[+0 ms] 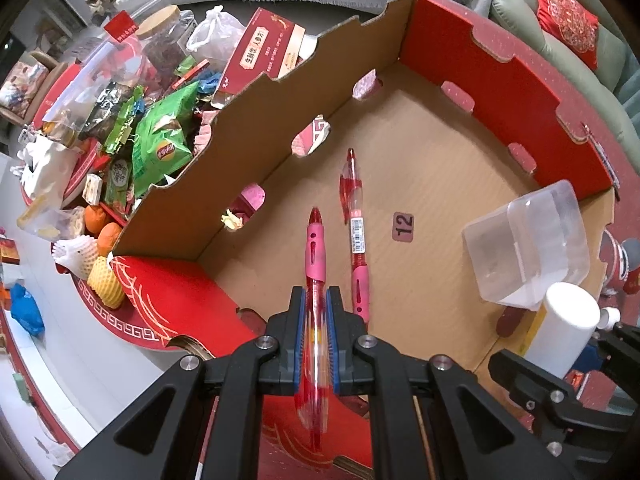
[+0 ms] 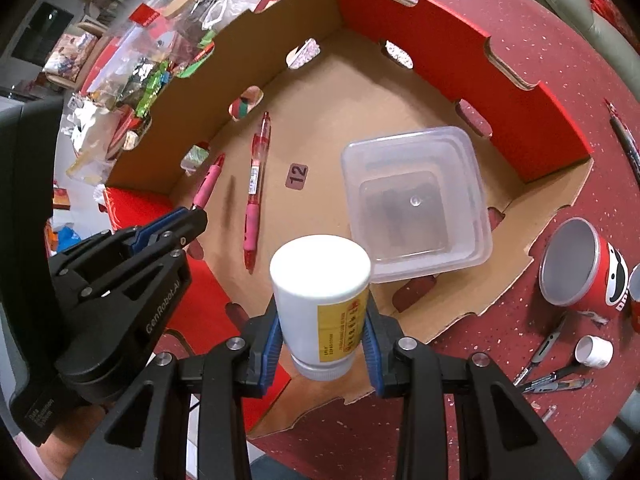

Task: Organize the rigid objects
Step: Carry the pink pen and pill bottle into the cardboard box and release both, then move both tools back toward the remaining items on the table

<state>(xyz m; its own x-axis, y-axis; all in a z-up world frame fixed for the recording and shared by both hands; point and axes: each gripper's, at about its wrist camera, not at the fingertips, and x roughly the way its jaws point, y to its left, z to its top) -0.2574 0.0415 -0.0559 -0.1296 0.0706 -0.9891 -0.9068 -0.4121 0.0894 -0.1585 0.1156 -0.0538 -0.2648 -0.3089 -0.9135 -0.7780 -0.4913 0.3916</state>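
Note:
My left gripper (image 1: 316, 300) is shut on a pink pen (image 1: 315, 264), held over the near left part of the open cardboard box (image 1: 432, 176); the right wrist view shows this gripper (image 2: 192, 216) and the pen (image 2: 208, 182) too. A second pink pen (image 1: 356, 220) lies on the box floor, also in the right wrist view (image 2: 256, 176). My right gripper (image 2: 320, 320) is shut on a white bottle (image 2: 320, 296) with a yellow label, held above the box's near edge. A clear plastic container (image 2: 416, 200) sits in the box (image 2: 320, 92), right of the pens.
Left of the box lies a pile of snack bags (image 1: 160, 140), jars and oranges (image 1: 108, 236). On the red table (image 2: 560, 72) right of the box are a red can (image 2: 580, 268), a white cap (image 2: 594, 350), several pens (image 2: 556, 380) and a dark pen (image 2: 624, 136).

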